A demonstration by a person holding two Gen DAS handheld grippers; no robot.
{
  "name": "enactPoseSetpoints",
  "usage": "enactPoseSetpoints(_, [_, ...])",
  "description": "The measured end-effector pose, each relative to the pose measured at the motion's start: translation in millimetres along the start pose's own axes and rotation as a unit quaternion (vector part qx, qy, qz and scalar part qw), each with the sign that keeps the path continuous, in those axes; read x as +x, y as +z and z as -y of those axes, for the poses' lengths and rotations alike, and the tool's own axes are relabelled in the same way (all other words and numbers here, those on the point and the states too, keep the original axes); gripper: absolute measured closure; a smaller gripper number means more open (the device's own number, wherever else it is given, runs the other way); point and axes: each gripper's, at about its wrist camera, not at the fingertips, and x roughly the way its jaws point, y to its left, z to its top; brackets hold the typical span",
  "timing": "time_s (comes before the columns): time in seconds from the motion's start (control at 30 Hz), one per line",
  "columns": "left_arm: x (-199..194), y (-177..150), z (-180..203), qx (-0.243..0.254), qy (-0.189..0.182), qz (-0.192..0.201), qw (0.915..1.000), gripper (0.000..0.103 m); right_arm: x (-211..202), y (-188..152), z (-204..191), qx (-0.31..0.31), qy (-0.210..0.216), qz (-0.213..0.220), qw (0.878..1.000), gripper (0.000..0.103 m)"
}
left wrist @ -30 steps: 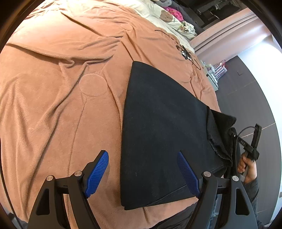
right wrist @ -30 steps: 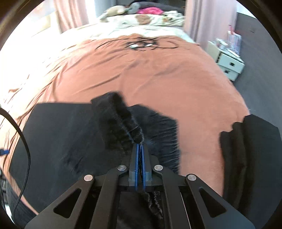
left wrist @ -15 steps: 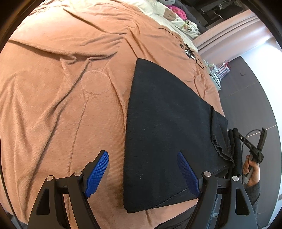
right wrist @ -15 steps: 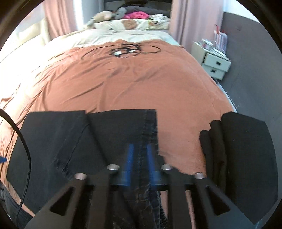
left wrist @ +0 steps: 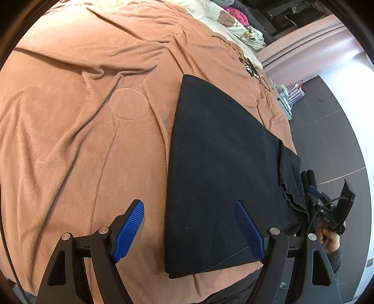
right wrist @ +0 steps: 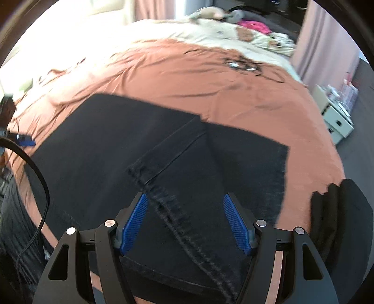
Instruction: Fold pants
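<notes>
Black pants point(left wrist: 222, 163) lie folded flat on the brown bedspread point(left wrist: 81, 140). In the left wrist view my left gripper point(left wrist: 190, 231) hangs open above the pants' near left edge, touching nothing. The right wrist view shows the pants point(right wrist: 116, 149) spread below, a folded-over hem strip point(right wrist: 170, 149) lying across them. My right gripper point(right wrist: 184, 222) is above that strip, its jaws opening, with the cloth lying under the gap and the pads clear of it. A hand holds the right gripper point(left wrist: 311, 187) at the pants' far end in the left wrist view.
A second dark folded garment point(right wrist: 341, 215) lies at the bed's right edge. Black cables and glasses point(right wrist: 243, 65) rest further up the bed. Pillows and clothes point(left wrist: 238, 21) sit at the head. A white drawer unit point(right wrist: 336, 121) stands on the dark floor beside the bed.
My right gripper let go of the pants' hem, which dropped flat onto the pants, and the gripper rolled and shifted sideways while opening. The left gripper stayed still and open.
</notes>
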Motion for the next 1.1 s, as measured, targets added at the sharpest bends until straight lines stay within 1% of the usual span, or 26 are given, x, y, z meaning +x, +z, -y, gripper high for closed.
enactPoseSetpoints(0.07, [-1.5,-0.4,-0.4,0.000,0.000,0.001,1.0000,0.022,9.3,-1.4,-2.6,-0.013,0.007,-0.013,1.000,0.038])
enactPoseSetpoints(0.17, [-2.5,-1.0,-1.3,0.000,0.001,0.003,1.0000,0.022,23.2,-2.4,-8.0,-0.033,0.013,-0.036,0.999,0.046])
enactPoseSetpoints(0.23, [-2.3,-0.9,-2.0,0.001,0.001,0.003,1.0000,0.022,37.0,0.5,-8.5,-0.049,0.007,-0.061,0.997,0.058])
enactPoseSetpoints(0.3, [-2.1,-1.0,-3.1,-0.001,-0.001,0.003,1.0000,0.022,50.6,-1.4,-8.7,-0.062,-0.011,-0.081,0.995,0.063])
enactPoseSetpoints(0.37, [-2.4,-1.1,-3.9,-0.001,-0.003,0.003,1.0000,0.022,55.7,5.0,-8.5,-0.059,-0.020,-0.084,0.995,0.075])
enactPoseSetpoints(0.4, [-2.7,-1.0,-4.3,-0.001,-0.003,0.003,1.0000,0.022,57.0,8.7,-5.1,-0.052,-0.029,-0.085,0.995,0.089])
enactPoseSetpoints(0.43, [-2.7,-0.7,-4.8,0.000,-0.003,0.002,1.0000,0.022,55.7,11.2,-4.6,-0.046,-0.035,-0.086,0.995,0.098])
enactPoseSetpoints(0.53, [-3.7,-1.1,-5.9,0.000,-0.001,0.003,1.0000,0.022,56.3,20.0,6.7,-0.010,-0.032,-0.076,0.997,0.099])
enactPoseSetpoints(0.67, [-3.5,-1.5,-6.2,-0.003,-0.001,0.003,1.0000,0.022,44.2,26.7,28.7,0.036,-0.033,-0.042,0.998,0.099])
enactPoseSetpoints(0.8, [-2.6,-0.9,-4.6,-0.004,0.000,0.003,1.0000,0.022,25.5,25.8,62.9,0.099,-0.036,-0.005,0.994,0.099])
enactPoseSetpoints(0.87, [-2.7,-0.3,-3.9,-0.003,0.000,0.004,1.0000,0.022,13.9,20.9,83.0,0.133,-0.048,0.012,0.990,0.099])
enactPoseSetpoints(0.9, [-2.7,0.0,-3.0,-0.003,-0.001,0.004,1.0000,0.022,10.0,21.1,97.7,0.159,-0.067,0.021,0.985,0.099])
enactPoseSetpoints(0.93, [-2.0,0.7,-1.9,-0.003,-0.001,0.004,1.0000,0.022,8.6,18.3,106.6,0.180,-0.077,0.022,0.980,0.098])
enactPoseSetpoints(1.0, [-1.5,1.5,-0.1,-0.002,-0.001,0.004,1.0000,0.022,8.6,13.7,127.7,0.227,-0.073,0.020,0.971,0.095])
enactPoseSetpoints(1.03, [-1.5,2.2,1.7,-0.001,-0.002,0.004,1.0000,0.022,9.5,11.5,136.4,0.244,-0.088,0.012,0.966,0.095])
enactPoseSetpoints(1.07, [-1.4,2.7,3.4,0.000,-0.003,0.004,1.0000,0.022,8.7,10.6,139.4,0.250,-0.097,0.008,0.963,0.095])
enactPoseSetpoints(1.1, [-1.2,3.2,5.8,0.004,-0.002,0.005,1.0000,0.022,7.6,9.6,141.1,0.254,-0.095,0.010,0.962,0.094])
